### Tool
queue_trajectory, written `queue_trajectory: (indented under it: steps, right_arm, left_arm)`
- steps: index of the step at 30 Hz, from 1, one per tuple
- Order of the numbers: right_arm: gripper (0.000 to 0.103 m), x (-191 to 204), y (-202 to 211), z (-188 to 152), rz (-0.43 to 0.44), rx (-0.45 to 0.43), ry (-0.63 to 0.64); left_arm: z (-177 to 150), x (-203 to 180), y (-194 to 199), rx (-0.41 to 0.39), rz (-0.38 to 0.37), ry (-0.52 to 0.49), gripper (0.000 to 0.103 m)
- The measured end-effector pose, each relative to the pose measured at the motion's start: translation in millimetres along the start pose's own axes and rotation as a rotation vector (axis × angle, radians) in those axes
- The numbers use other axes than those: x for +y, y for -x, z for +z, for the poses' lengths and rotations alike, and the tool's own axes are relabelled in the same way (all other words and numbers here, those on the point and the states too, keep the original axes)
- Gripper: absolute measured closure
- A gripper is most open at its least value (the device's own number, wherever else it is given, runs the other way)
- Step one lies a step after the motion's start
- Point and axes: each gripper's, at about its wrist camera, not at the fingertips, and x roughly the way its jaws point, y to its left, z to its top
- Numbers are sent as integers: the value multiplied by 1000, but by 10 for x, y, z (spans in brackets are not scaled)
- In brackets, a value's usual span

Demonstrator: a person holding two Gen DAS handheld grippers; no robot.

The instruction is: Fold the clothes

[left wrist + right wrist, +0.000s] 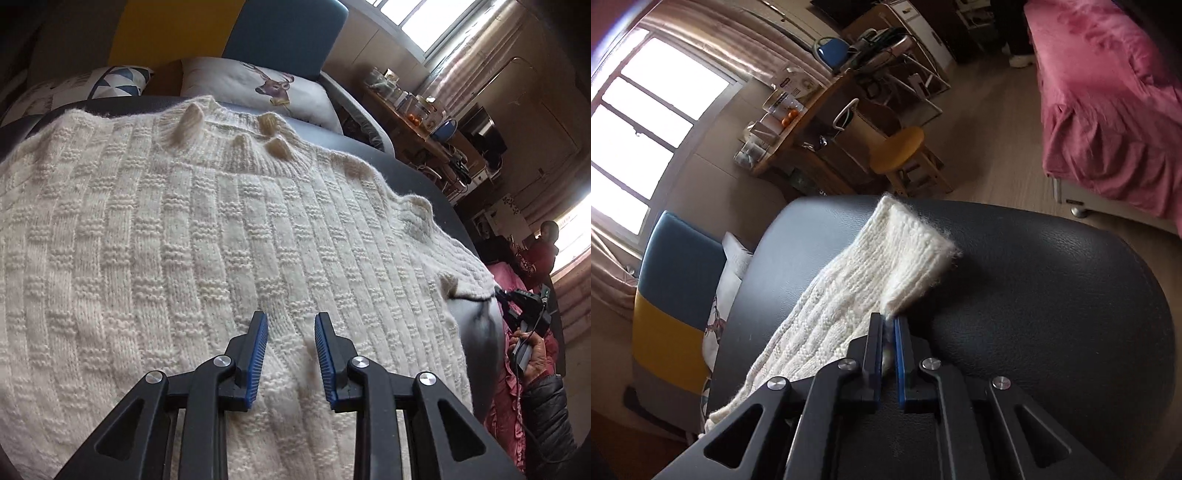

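Note:
A cream knitted sweater (192,236) lies spread flat on a dark padded surface (417,173), its neck at the far side. My left gripper (291,320) hovers open over the sweater's lower body, nothing between its blue pads. In the right wrist view the sweater's sleeve (882,266) runs across the dark padded surface (1052,295) with its cuff at the far end. My right gripper (888,319) is shut on the sleeve's near edge close to the cuff. In the left wrist view the right gripper (524,306) shows at the right edge, held in a person's hand.
Pillows (258,88) and a blue and yellow sofa back (288,29) lie beyond the sweater. A pink-covered bed (1108,110) stands to the right, a wooden desk (798,140) and stool (901,144) beyond the surface. A person (546,243) stands by the window.

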Motion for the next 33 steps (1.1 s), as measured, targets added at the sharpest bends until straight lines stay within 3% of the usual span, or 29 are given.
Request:
queue_trajectory:
  steps: [5, 10, 13, 16, 19, 21, 22, 23, 28, 33]
  right_arm:
    - [97, 313, -93, -87, 64, 35, 127]
    - [97, 979, -142, -603, 81, 125, 479]
    - [97, 1135, -177, -915, 52, 165, 607]
    - [97, 1175, -218, -1134, 13, 191, 687]
    - [91, 1054, -199, -1088, -3, 164, 645]
    - [66, 1008, -181, -990, -5, 133, 630]
    - [48, 985, -172, -942, -6, 118, 622]
    - [41, 983, -176, -903, -13, 108, 629]
    - [29, 1225, -357, -800, -88, 107, 768]
    - [28, 1220, -569, -757, -223, 125, 871]
  left_arm:
    - [155, -285, -32, 68, -193, 60, 77]
    - [327, -994, -296, 188, -415, 51, 74]
    - [403, -1517, -582, 283, -486, 26, 71]
    - [429, -1963, -761, 311, -450, -54, 71]
    - [438, -2234, -871, 325, -425, -113, 70]
    - [497, -2265, -971, 340, -427, -86, 70]
    - [537, -2268, -1026, 348, -433, -67, 70]
    - [577, -2270, -1082, 357, -439, -47, 70]
    - [901, -2338, -1561, 409, -459, 66, 66]
    - [1067, -2451, -2128, 459, -434, 153, 61]
